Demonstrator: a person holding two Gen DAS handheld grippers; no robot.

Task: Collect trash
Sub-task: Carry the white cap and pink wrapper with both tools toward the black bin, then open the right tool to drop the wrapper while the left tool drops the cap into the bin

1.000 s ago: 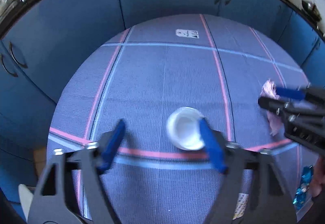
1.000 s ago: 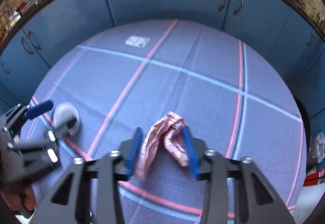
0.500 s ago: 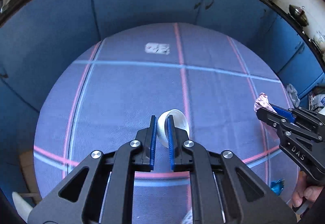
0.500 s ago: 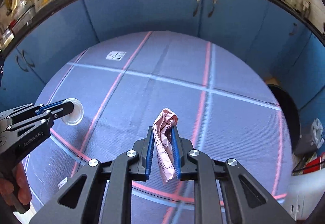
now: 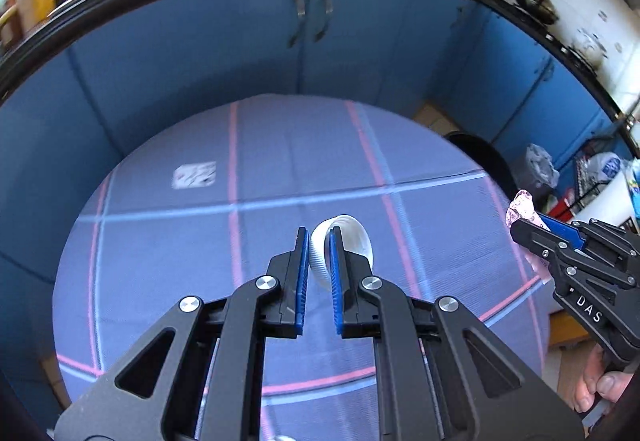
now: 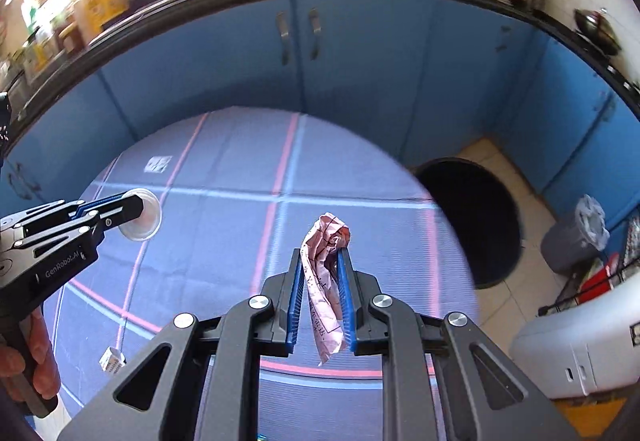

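**Both tools loaded above the checked tabletop**

Left tool [image 5: 319,241] clamped on the wall of a small white cup [image 5: 348,241], blue pads pinching the rim, cup tipped on its side and clear of the cloth. Right tool [image 6: 320,261] closed around a crumpled pink wrapper [image 6: 326,281], one end bunched above the pads, the other dangling below. Both pieces of trash off the surface, held in the air, well apart.

Underneath: a round tabletop [image 5: 160,261] dressed in a grey-blue cloth crossed by pink and pale blue lines, a small white label [image 5: 195,174] printed near its far side. Another white tag [image 6: 110,359] at the near left edge, seen from the right wrist.

Around it: blue cabinet doors [image 6: 360,73] with metal handles, a dark countertop edge above, jars and packets blurred along it. Tiled floor on the right, a black round bin [image 6: 472,221] just past the table edge, a grey bin [image 6: 572,241] with a pale bag beyond. A dark wok [image 5: 536,3] up by the white tiled wall.
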